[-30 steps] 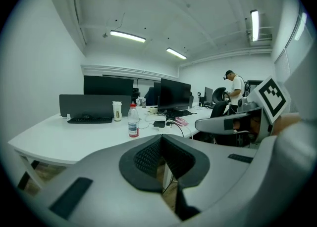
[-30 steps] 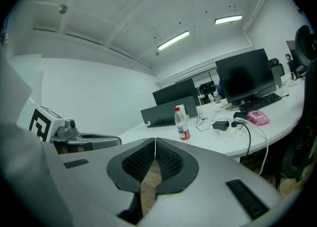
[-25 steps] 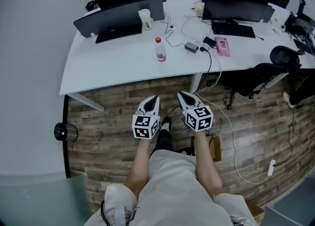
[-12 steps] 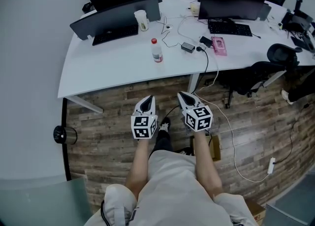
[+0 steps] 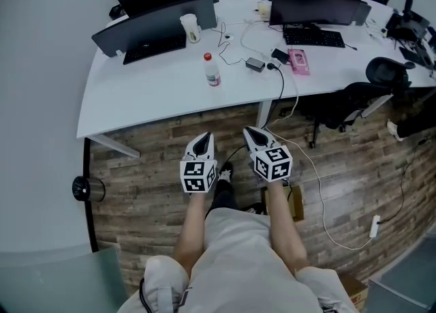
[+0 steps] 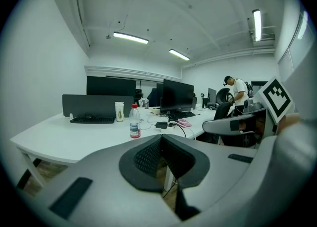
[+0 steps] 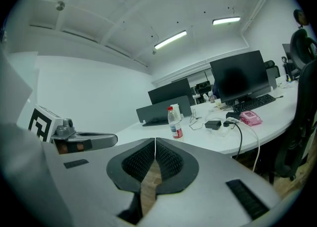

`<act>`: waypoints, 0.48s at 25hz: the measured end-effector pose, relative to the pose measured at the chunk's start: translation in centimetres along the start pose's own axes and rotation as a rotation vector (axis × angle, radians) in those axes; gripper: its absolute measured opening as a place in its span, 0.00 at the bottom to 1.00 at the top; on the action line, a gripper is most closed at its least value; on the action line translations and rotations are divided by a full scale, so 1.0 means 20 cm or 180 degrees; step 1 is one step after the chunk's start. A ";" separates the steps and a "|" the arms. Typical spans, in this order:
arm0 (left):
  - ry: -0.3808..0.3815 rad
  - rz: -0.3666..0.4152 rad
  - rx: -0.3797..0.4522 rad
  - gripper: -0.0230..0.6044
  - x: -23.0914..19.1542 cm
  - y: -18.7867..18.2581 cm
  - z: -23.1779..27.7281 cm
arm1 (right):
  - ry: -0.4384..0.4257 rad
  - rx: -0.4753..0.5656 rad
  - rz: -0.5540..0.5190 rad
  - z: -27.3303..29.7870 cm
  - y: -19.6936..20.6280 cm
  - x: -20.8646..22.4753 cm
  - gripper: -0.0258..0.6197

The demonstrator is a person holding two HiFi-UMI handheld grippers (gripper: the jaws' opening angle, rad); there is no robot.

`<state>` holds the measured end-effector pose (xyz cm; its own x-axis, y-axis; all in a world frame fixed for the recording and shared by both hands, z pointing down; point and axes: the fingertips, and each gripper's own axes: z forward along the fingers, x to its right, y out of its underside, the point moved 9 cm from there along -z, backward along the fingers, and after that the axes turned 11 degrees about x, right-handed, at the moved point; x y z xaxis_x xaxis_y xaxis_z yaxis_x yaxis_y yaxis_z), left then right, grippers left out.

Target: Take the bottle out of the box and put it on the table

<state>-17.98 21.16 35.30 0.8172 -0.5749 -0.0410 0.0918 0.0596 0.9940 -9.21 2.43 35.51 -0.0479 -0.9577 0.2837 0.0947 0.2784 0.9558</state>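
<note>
1. White laminate forms the curved counter [image 5: 157, 93], which spans the upper part of the head view. A plain pale wall borders it on the left.
2. The floor [image 5: 143, 175] is mixed brown wood plank. A white cable [image 5: 320, 189] trails across it.
3. The clear plastic bottle with red cap and red label [image 5: 212, 71] stands upright on the counter, near the front edge. Bare surface surrounds it on all sides.
4. Behind the bottle are a white cup [image 5: 190, 27], flat black monitors [image 5: 153, 22] and a black keyboard [image 5: 146, 48]. To its right lie a black power adapter [image 5: 255, 64] and a pink rectangular object [image 5: 298, 61].
5. A brown cardboard box [image 5: 296, 204] sits on the floor just beside the person's right forearm, partly hidden by it.
6. The grey left gripper [image 5: 204, 137] and the grey right gripper [image 5: 249, 131] are held side by side over the floor, well short of the counter edge.
7. Left jaws: ribbed black pads together at the tip, nothing between them.
8. Right jaws: pads pressed together, empty.
9. A black office chair [image 5: 381, 73] stands at the counter's right end. A black cylindrical object [image 5: 88, 187] stands on the floor at left. Open floor lies between the grippers and the counter.
</note>
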 end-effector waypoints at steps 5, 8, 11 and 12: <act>-0.0067 -0.0129 0.0006 0.06 -0.02 0.02 0.01 | -0.0009 0.0035 0.0052 -0.02 -0.01 0.02 0.10; -0.0082 -0.0141 -0.0010 0.06 -0.02 0.03 0.02 | 0.0004 0.0057 0.0082 -0.03 -0.02 0.04 0.10; -0.0073 -0.0141 -0.0008 0.06 -0.01 0.03 0.03 | 0.0027 0.0039 0.0081 -0.05 -0.01 0.05 0.10; -0.0072 -0.0139 -0.0006 0.06 0.00 0.03 0.03 | 0.0028 0.0032 0.0076 -0.06 -0.01 0.06 0.10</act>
<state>-18.31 20.70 35.95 0.7993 -0.5953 -0.0820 0.1281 0.0355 0.9911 -8.18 1.21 35.61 -0.0370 -0.9514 0.3059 0.0856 0.3019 0.9495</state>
